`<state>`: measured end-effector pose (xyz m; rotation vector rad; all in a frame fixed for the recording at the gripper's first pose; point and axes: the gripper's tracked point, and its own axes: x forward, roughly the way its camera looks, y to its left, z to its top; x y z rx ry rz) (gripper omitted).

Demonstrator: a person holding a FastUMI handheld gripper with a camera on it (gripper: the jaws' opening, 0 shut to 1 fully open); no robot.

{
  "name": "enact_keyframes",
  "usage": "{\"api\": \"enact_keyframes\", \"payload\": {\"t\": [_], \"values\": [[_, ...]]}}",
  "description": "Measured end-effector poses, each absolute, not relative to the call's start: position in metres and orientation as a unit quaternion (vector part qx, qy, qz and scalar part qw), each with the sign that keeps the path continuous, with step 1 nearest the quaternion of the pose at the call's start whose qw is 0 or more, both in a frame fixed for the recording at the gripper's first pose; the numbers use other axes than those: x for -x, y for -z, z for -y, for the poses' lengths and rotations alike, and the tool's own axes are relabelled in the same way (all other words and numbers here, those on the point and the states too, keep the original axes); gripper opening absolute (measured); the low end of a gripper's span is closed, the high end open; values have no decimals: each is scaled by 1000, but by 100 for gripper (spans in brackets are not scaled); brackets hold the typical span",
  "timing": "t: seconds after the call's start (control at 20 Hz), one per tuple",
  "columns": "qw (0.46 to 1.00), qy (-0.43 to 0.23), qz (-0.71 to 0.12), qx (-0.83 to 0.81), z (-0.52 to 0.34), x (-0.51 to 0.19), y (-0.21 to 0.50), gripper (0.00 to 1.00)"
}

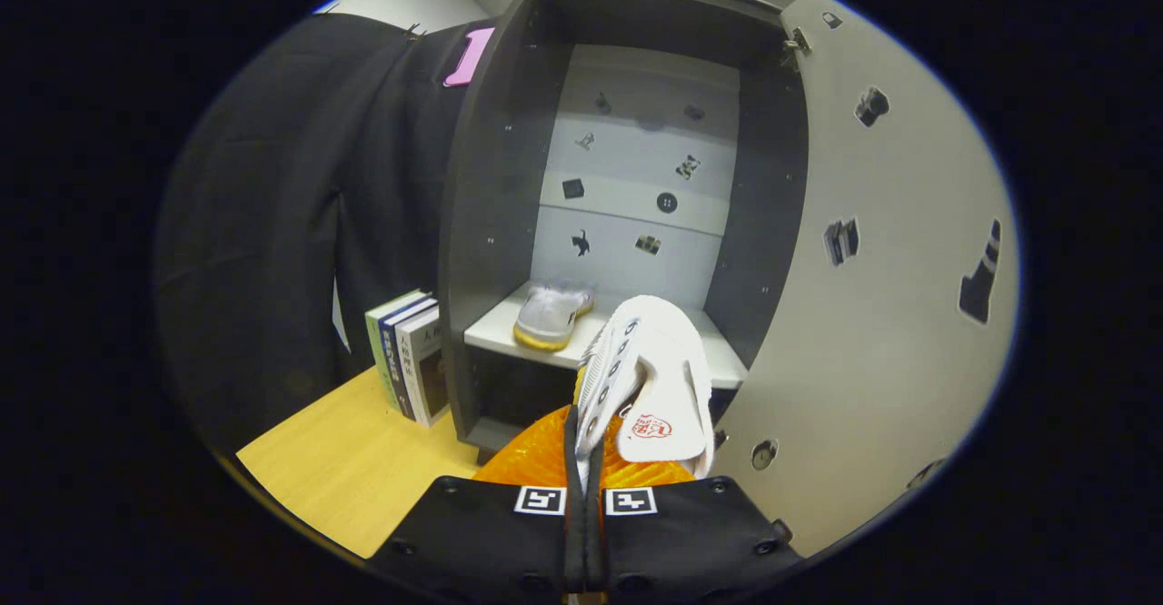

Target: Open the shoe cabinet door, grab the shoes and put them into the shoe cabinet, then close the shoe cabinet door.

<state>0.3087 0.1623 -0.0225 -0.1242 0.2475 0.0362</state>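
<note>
Open shoe cabinet [491,160] ahead, gripper [586,496] clamped on white shoe [654,378] with unreadable red tongue logo.

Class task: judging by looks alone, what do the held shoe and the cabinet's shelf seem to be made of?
Shoe, pinched by the gripper: probably white knit or mesh fabric, matte, with an eyelet row. Shelf bearing the other shoe: likely laminated board, smooth pale surface, flat edges.
</note>
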Motion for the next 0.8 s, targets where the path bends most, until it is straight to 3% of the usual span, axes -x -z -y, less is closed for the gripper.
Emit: {"api": "enact_keyframes", "payload": {"t": [0.4, 0.8], "values": [[996, 20, -76, 44, -119, -415, -55, 2], [993, 46, -91, 60, -88, -517, -58, 2]]}}
